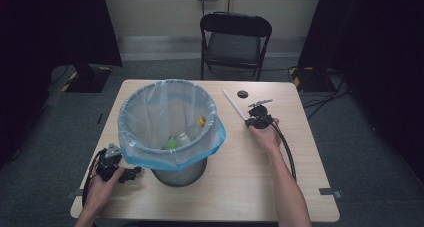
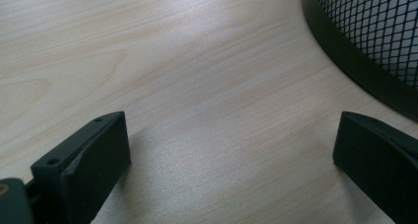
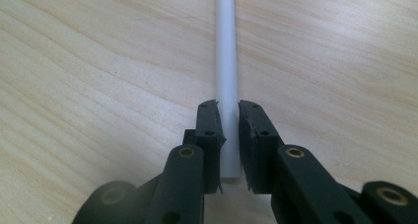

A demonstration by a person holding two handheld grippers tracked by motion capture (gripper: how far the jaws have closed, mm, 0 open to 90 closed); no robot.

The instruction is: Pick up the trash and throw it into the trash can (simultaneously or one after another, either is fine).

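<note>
A thin white tube [image 1: 234,103] lies slanted on the wooden table [image 1: 240,187], right of the bin. My right gripper [image 1: 248,120] is at the tube's near end. In the right gripper view the tube [image 3: 226,61] runs straight away from me, and the right gripper [image 3: 227,110] is shut on it, pads pressing both sides. My left gripper [image 1: 134,173] rests at the table's front left beside the bin's base. In the left gripper view the left gripper [image 2: 231,135] stands wide open over bare wood, holding nothing.
A metal mesh bin [image 1: 180,174] with a pale blue liner [image 1: 150,112] stands left of centre; its base [image 2: 355,61] is close to my left jaws. Inside lie a green item [image 1: 171,143] and a yellow-capped bottle [image 1: 197,124]. A black folding chair [image 1: 235,37] stands behind the table.
</note>
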